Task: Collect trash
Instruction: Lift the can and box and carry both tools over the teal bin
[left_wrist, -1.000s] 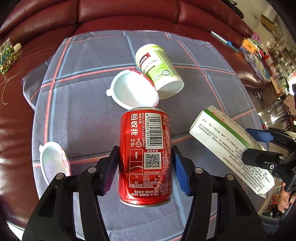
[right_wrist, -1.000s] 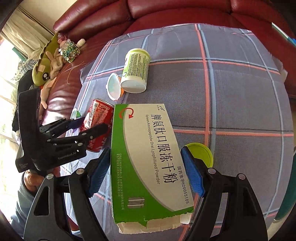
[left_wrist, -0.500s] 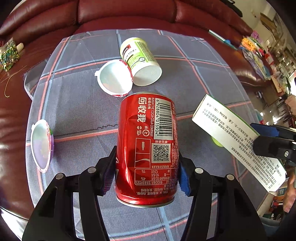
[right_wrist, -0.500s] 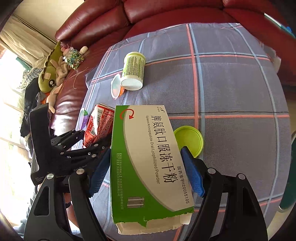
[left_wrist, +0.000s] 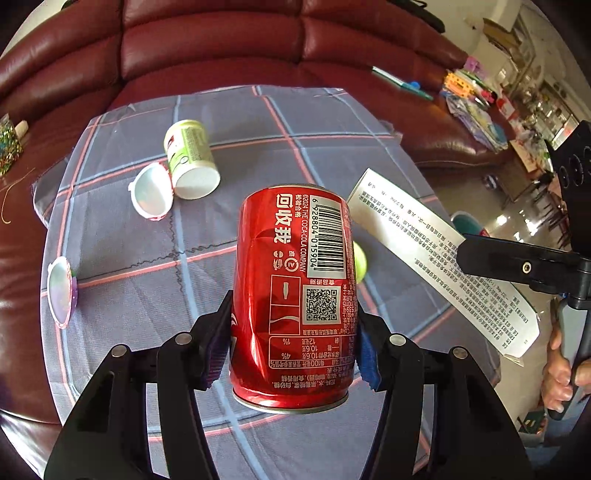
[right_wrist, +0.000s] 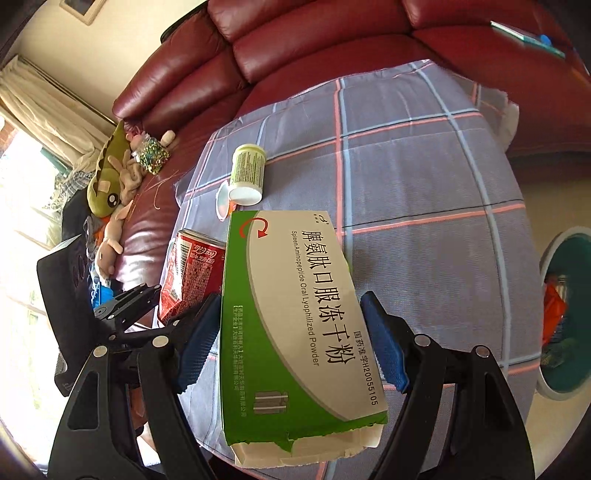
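My left gripper (left_wrist: 291, 343) is shut on a dented red Coca-Cola can (left_wrist: 293, 291) and holds it above the checked cloth (left_wrist: 147, 295). The can also shows in the right wrist view (right_wrist: 190, 273). My right gripper (right_wrist: 290, 347) is shut on a green and white medicine box (right_wrist: 291, 328) with a torn near end, held above the cloth; the box shows at the right of the left wrist view (left_wrist: 436, 254). A white-green plastic jar (left_wrist: 190, 158) lies on its side with its open lid (left_wrist: 151, 192).
A foil-lined lid (left_wrist: 61, 291) lies at the cloth's left edge and a green lid (left_wrist: 360, 264) peeks out behind the can. A teal bin (right_wrist: 565, 328) with trash stands on the floor at right. Toys (right_wrist: 110, 181) lie on the red sofa.
Both grippers have risen and drawn back from the cloth with the can and the box. The jar and lids look smaller and farther. The teal bin has come into the right view.
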